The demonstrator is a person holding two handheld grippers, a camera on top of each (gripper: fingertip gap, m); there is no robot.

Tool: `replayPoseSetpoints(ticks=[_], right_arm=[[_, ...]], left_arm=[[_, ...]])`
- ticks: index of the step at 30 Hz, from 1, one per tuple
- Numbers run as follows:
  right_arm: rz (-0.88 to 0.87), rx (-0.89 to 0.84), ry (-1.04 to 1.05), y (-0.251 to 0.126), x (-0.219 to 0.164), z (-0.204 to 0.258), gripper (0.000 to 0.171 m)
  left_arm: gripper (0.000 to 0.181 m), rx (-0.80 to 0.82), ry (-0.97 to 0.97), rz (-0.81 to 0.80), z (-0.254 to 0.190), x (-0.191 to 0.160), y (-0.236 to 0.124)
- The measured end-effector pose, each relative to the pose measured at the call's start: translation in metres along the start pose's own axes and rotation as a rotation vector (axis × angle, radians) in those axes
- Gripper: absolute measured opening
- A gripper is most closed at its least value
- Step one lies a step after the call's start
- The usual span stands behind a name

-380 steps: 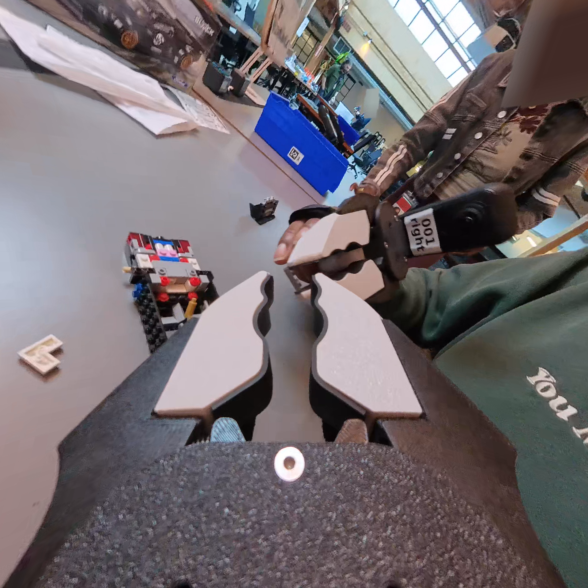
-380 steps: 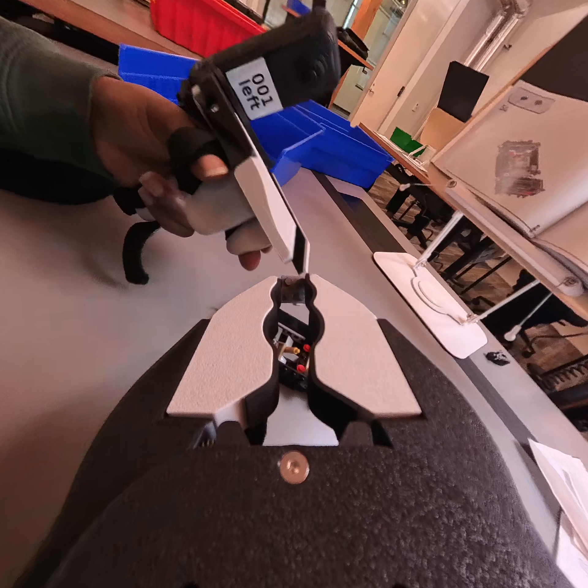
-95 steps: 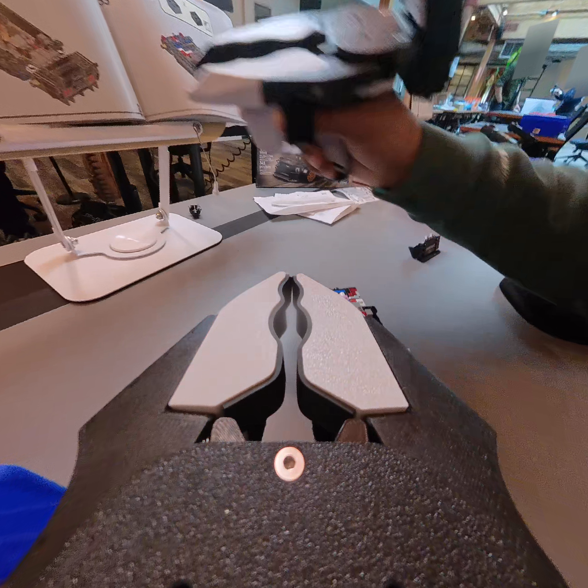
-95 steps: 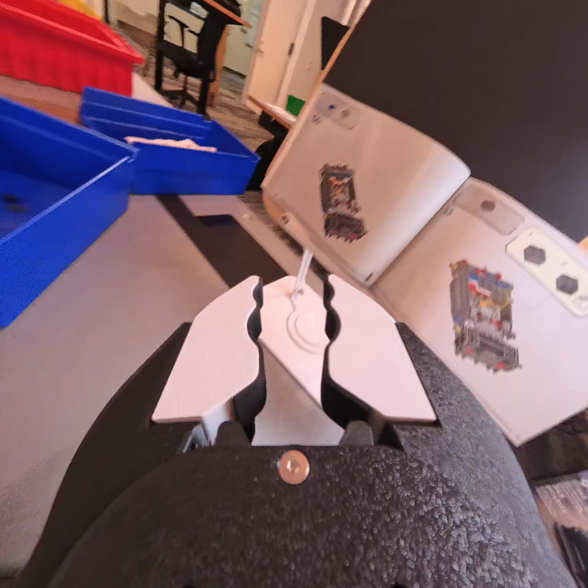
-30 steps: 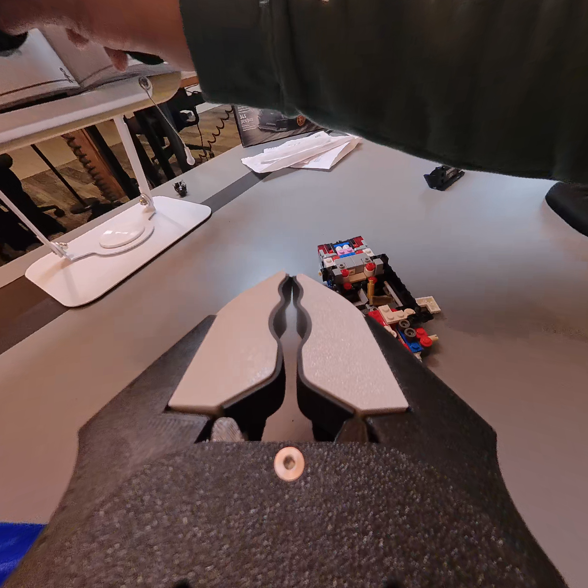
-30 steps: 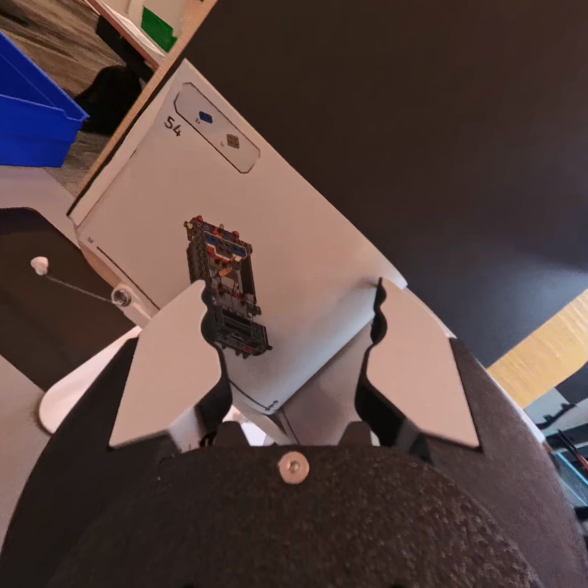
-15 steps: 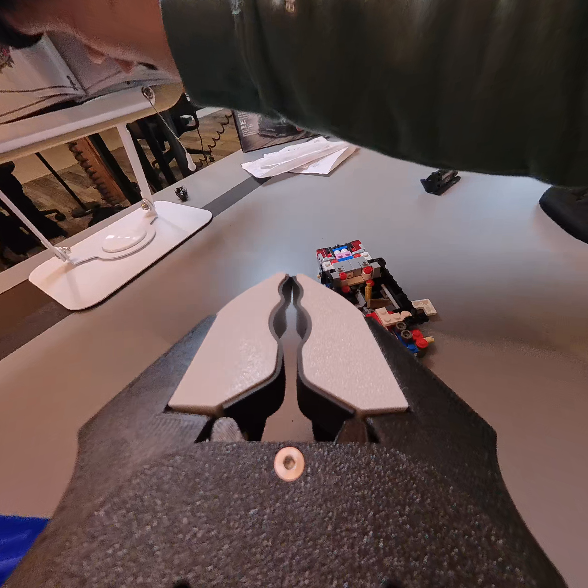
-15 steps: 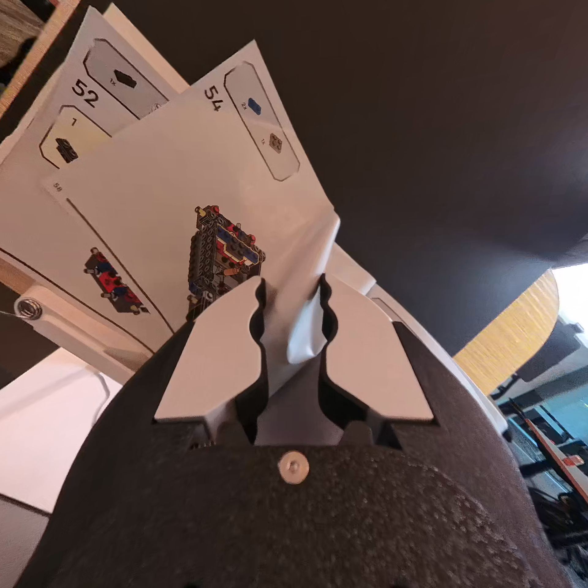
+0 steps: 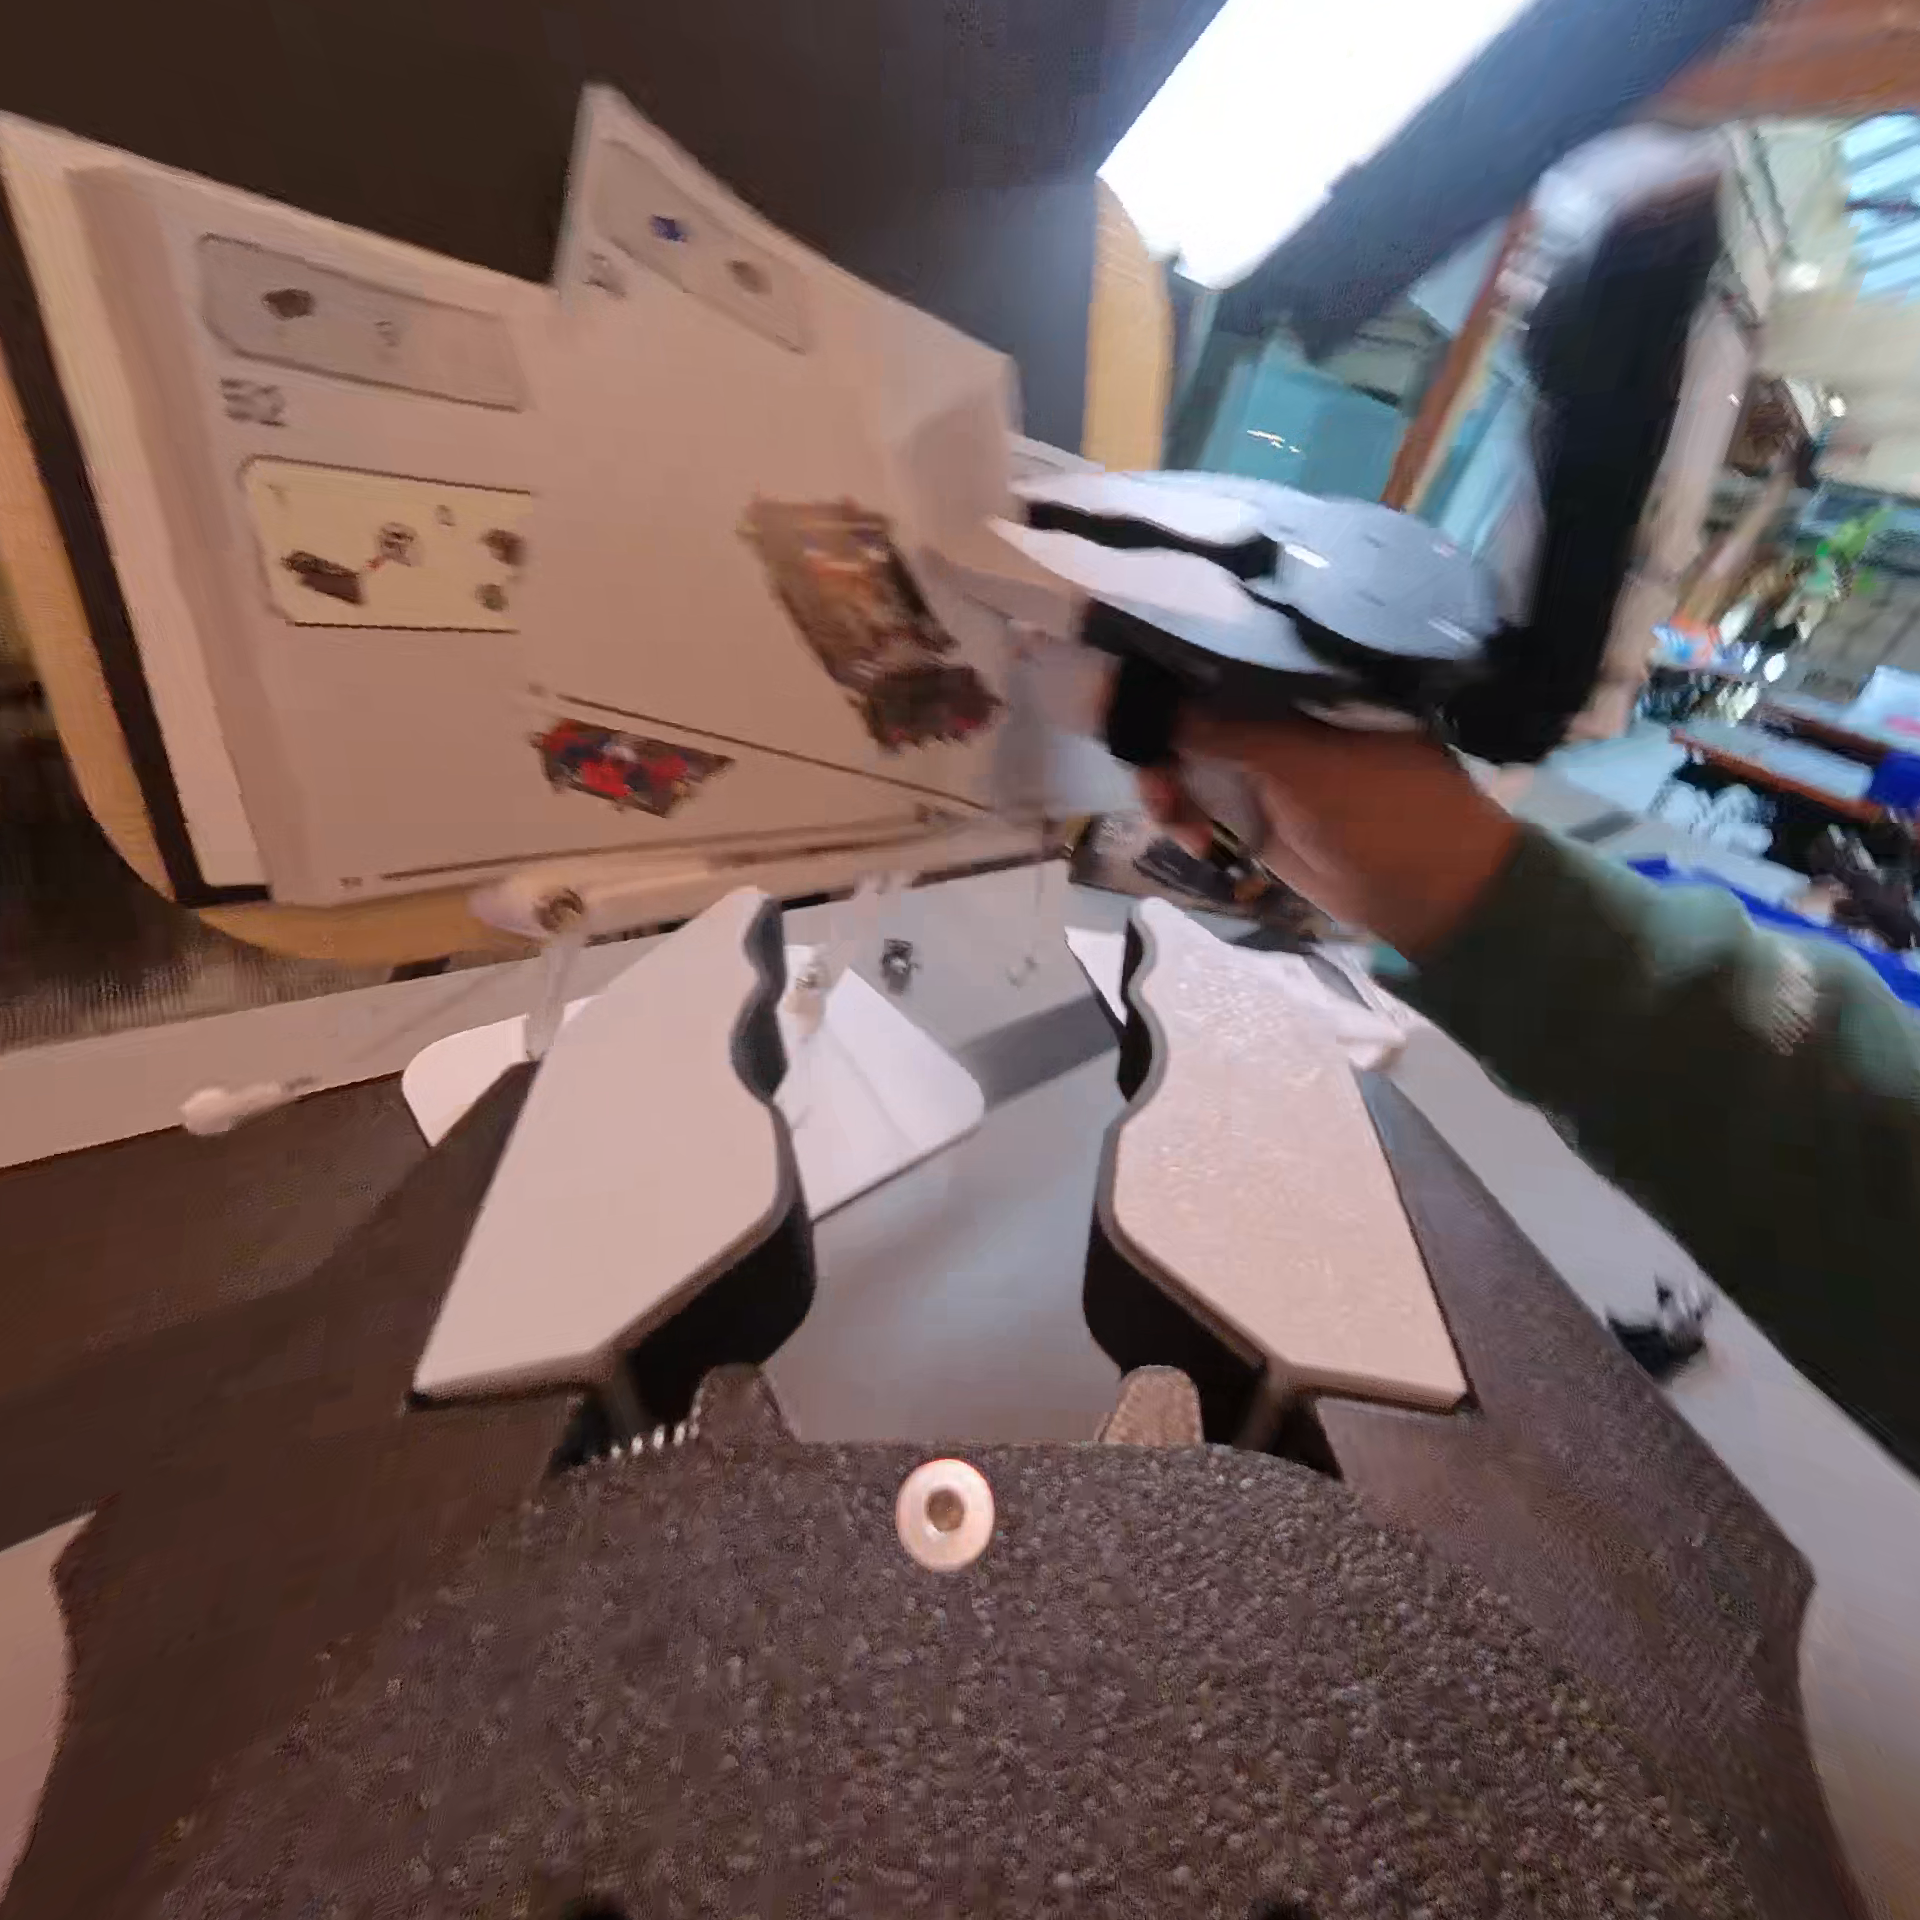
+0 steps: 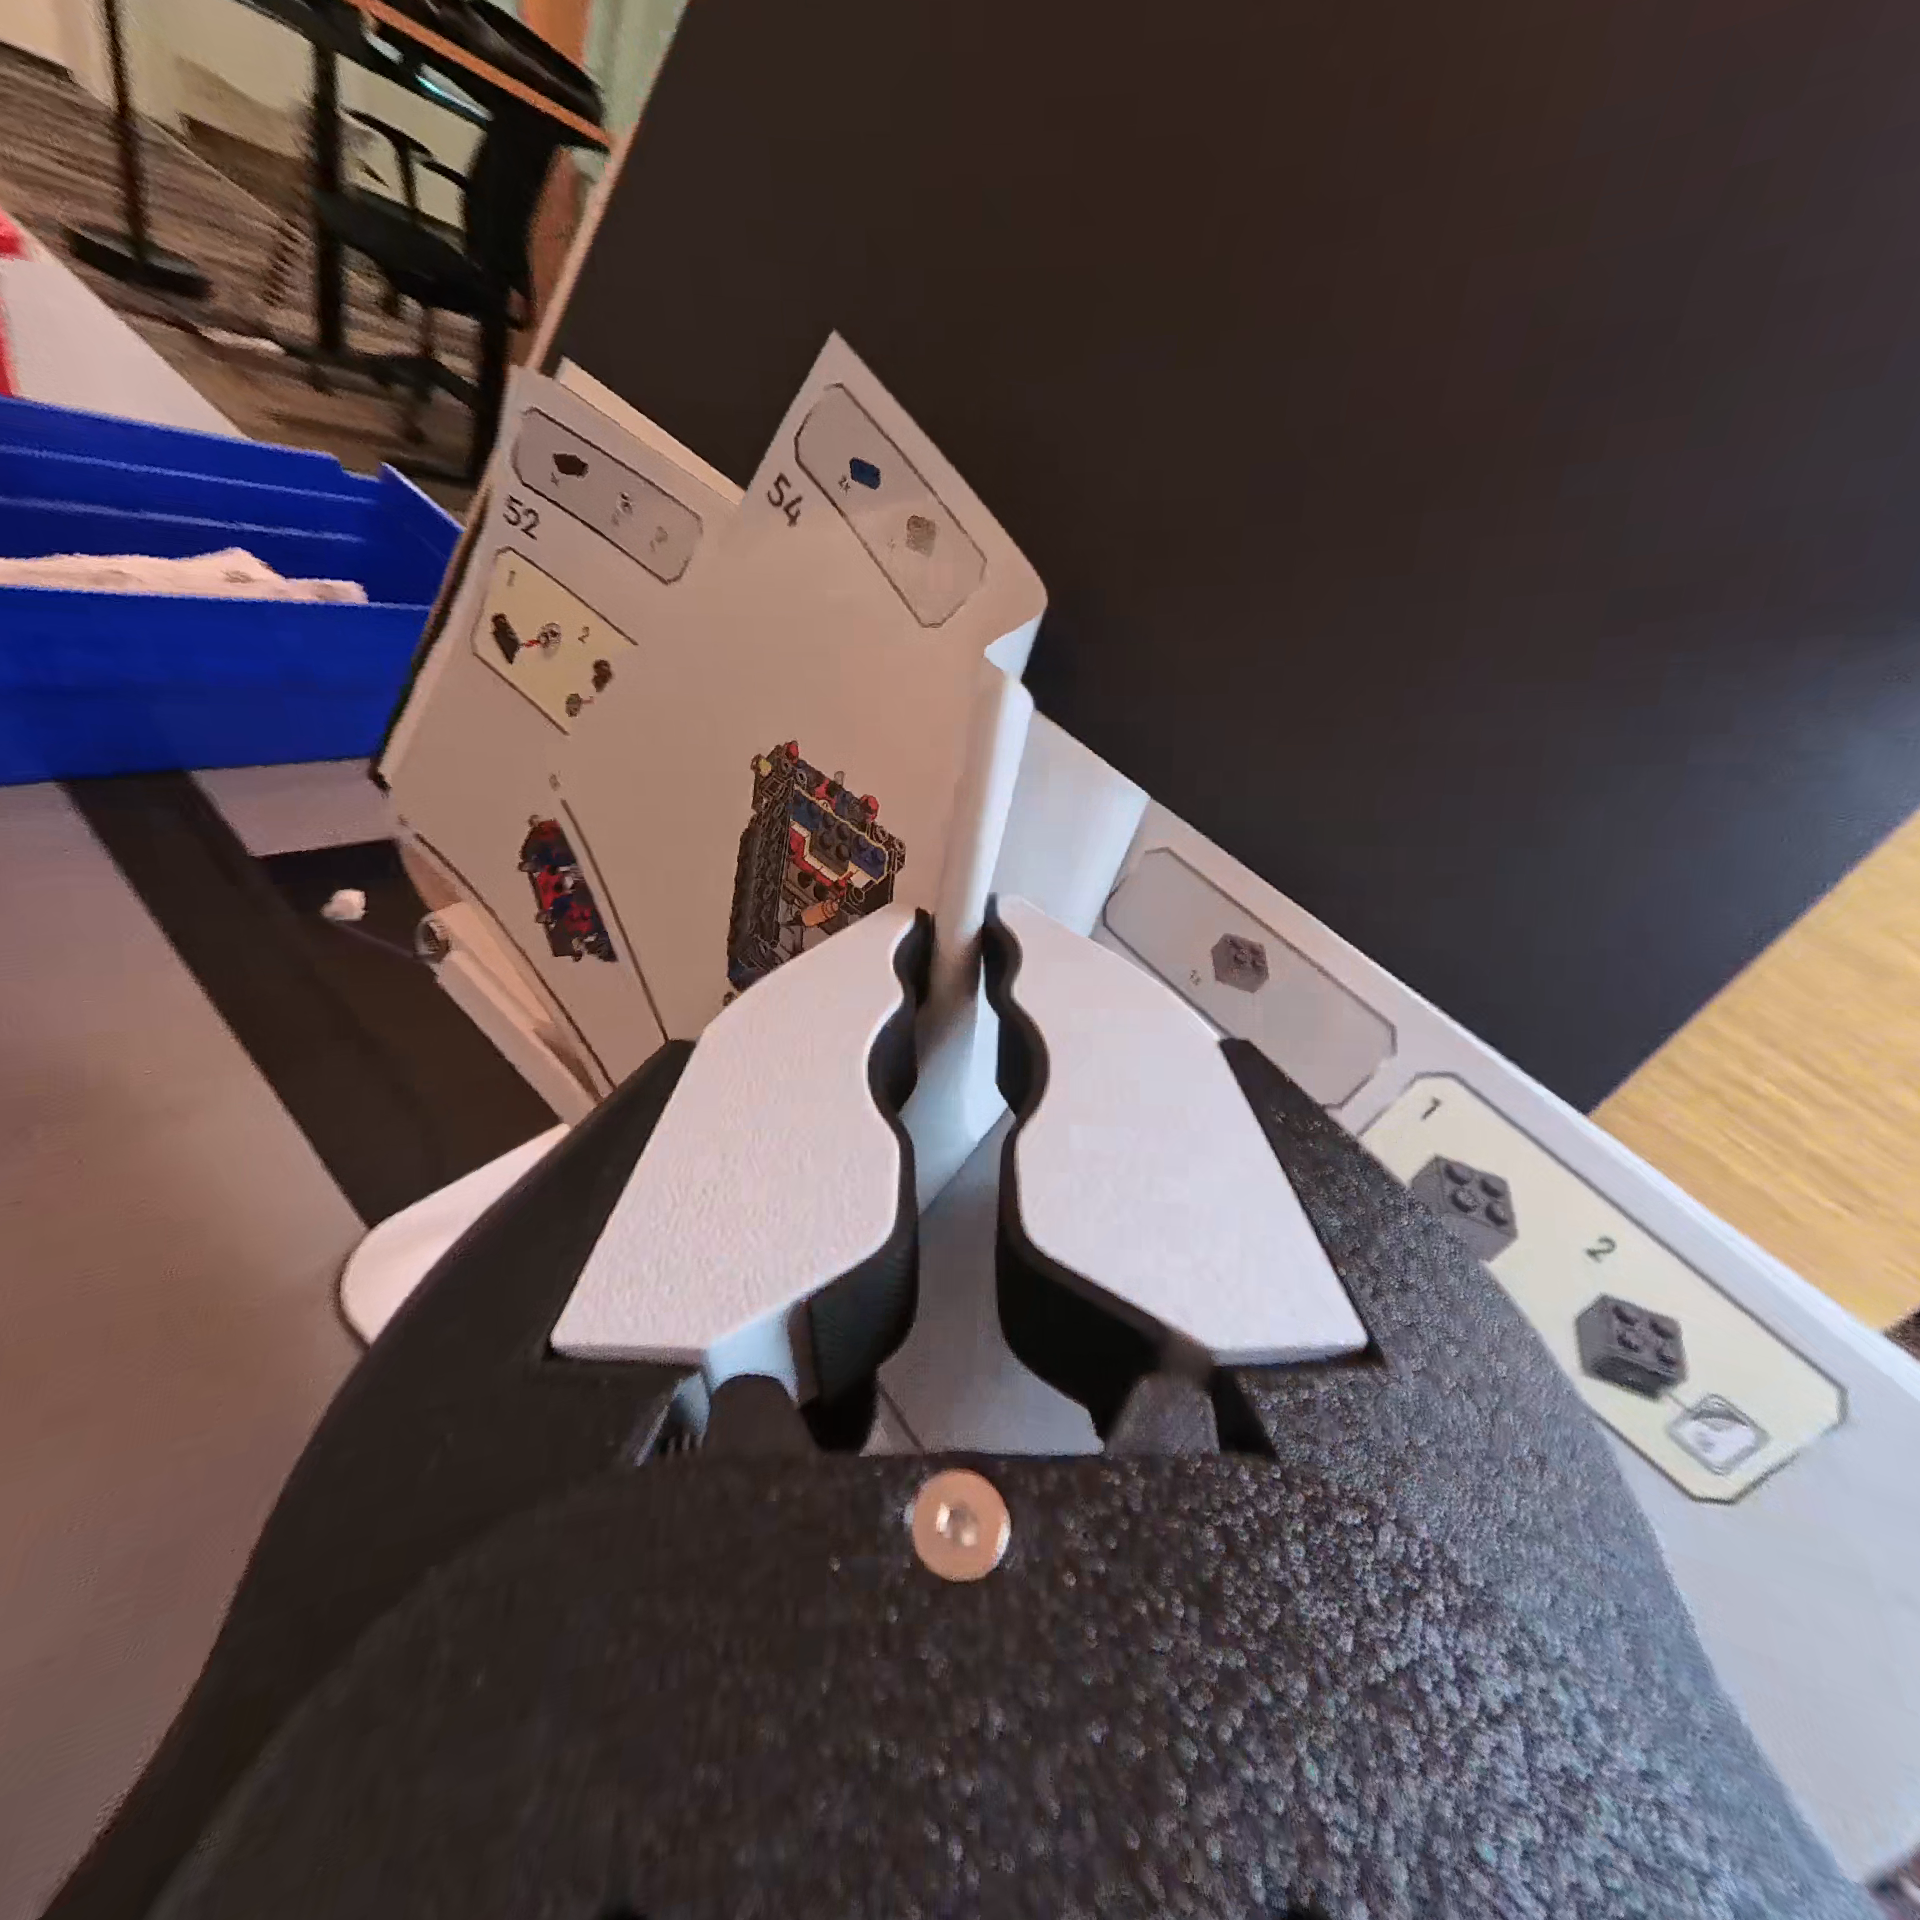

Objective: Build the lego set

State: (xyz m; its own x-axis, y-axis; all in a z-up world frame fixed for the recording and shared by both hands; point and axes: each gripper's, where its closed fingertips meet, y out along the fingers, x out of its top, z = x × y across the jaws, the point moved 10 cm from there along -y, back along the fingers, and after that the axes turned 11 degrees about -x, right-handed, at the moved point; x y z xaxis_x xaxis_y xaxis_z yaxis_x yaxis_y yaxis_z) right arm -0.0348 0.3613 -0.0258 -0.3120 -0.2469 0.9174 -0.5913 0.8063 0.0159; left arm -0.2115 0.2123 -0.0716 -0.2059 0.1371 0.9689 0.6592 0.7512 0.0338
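A blue bin [image 10: 197, 665] is seen at the far left of the right wrist view, left of the booklet [image 10: 540, 727], with something white lying in it. The booklet is propped open on a white stand [image 9: 883, 1081], and its left-hand pages carry part boxes and small pictures of the build.

One page [image 10: 831, 727] of the booklet is lifted away from the rest and stands nearly upright, its free edge curled. That edge is pinched by the right gripper [image 10: 951, 935], whose white fingers [image 10: 758, 1153] are drawn close together with only the paper between the tips. To the right of the lifted page, the next spread of the booklet is exposed, with grey brick drawings in pale boxes. Behind the booklet a dark panel fills the background.

In the left wrist view the booklet is shown at upper left, blurred. The left gripper [image 9: 945, 935] is held below and in front of the booklet, above the grey table [image 9: 935, 1320], with its fingers [image 9: 623, 1184] wide apart and nothing between them. The stand's base is visible through the gap. Right of the booklet, the right gripper [image 9: 1029, 540] is seen at the page edge, held by a hand [image 9: 1340, 831] in a green sleeve [image 9: 1683, 1049]. A small dark piece [image 9: 1657, 1340] lies on the table, well right of the booklet. The lego build itself is not visible in either view.
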Motion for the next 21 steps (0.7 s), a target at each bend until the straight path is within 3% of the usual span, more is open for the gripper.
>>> replayPoseSetpoints(ticks=[4, 8, 12, 13, 14, 17, 21], right_arm=[[-0.007, 0.097, 0.089, -0.003, -0.009, -0.014, 0.009], [-0.005, 0.157, 0.154, -0.003, -0.021, -0.029, 0.009], [0.008, 0.16, 0.225, -0.008, -0.035, -0.045, 0.007], [0.01, 0.153, 0.235, -0.01, -0.037, -0.047, 0.008], [0.011, 0.137, 0.24, -0.014, -0.039, -0.05, 0.009], [-0.015, 0.047, 0.272, -0.034, -0.04, -0.06, 0.014], [-0.106, -0.046, 0.376, -0.084, -0.031, -0.078, 0.037]], left_arm=[[0.076, 0.139, 0.015, 0.019, 0.049, 0.015, 0.034], [0.076, 0.134, 0.14, 0.087, 0.057, 0.027, 0.063], [0.049, 0.017, 0.167, 0.165, 0.045, 0.026, 0.088], [0.019, -0.012, 0.189, 0.183, 0.039, 0.024, 0.091], [0.0, -0.06, 0.206, 0.179, 0.03, 0.023, 0.094], [0.0, -0.149, 0.243, 0.146, 0.001, 0.016, 0.104], [0.0, -0.216, 0.29, 0.12, -0.029, 0.002, 0.118]])
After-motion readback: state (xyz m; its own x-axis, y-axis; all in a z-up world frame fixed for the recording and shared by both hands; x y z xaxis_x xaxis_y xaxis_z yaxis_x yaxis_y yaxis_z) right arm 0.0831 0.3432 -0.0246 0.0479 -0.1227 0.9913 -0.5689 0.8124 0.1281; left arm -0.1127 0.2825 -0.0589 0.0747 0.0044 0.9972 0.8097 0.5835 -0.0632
